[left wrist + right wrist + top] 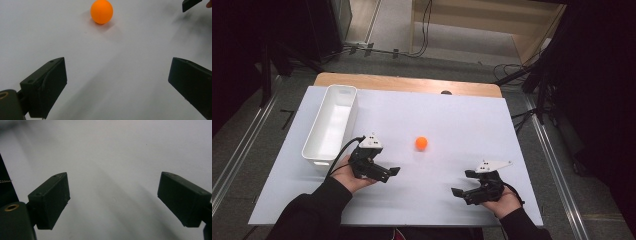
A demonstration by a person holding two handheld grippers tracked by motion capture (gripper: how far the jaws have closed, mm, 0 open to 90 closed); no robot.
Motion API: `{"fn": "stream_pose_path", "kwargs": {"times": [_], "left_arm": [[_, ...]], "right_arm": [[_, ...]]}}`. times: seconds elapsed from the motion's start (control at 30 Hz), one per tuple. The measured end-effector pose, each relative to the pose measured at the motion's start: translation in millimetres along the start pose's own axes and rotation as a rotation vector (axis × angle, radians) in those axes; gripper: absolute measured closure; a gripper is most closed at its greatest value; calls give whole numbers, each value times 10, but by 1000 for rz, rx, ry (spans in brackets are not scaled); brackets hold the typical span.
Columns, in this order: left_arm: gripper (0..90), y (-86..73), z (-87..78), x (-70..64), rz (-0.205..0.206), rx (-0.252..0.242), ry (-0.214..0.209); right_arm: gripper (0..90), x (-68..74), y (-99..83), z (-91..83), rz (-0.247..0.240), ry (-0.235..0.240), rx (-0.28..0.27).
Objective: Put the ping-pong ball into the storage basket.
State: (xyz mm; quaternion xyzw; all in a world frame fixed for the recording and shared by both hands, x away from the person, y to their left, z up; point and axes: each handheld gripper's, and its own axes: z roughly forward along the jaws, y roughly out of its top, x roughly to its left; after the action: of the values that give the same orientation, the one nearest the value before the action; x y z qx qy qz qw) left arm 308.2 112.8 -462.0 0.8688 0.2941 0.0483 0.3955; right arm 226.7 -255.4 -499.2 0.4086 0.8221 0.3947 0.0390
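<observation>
An orange ball (421,143) is seen resting on the white table (452,120), ahead of the left gripper (388,171) and a little to one side of its line, well apart from its jaws. The jaws are spread wide and nothing is held. The right gripper (463,182) is likewise released and empty, with the ball farther off to its left.

A risk is judged here: the ball could be nudged by one jaw tip before the other is brought round it, and it would roll away across the smooth table, since nothing blocks it.

In the high view a white bin (332,125) is shown beyond the left gripper. In the left gripper view the ball (101,11) is shown close, with a jaw tip of the other gripper at the upper right corner.
</observation>
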Motion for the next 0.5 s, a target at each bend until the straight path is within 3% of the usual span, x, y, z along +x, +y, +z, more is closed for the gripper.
{"fn": "stream_pose_path", "kwargs": {"times": [0.5], "left_arm": [[22,152,121,26,10,8,-11]], "right_arm": [[95,2,3,-10,-5,-5,-12]]}}
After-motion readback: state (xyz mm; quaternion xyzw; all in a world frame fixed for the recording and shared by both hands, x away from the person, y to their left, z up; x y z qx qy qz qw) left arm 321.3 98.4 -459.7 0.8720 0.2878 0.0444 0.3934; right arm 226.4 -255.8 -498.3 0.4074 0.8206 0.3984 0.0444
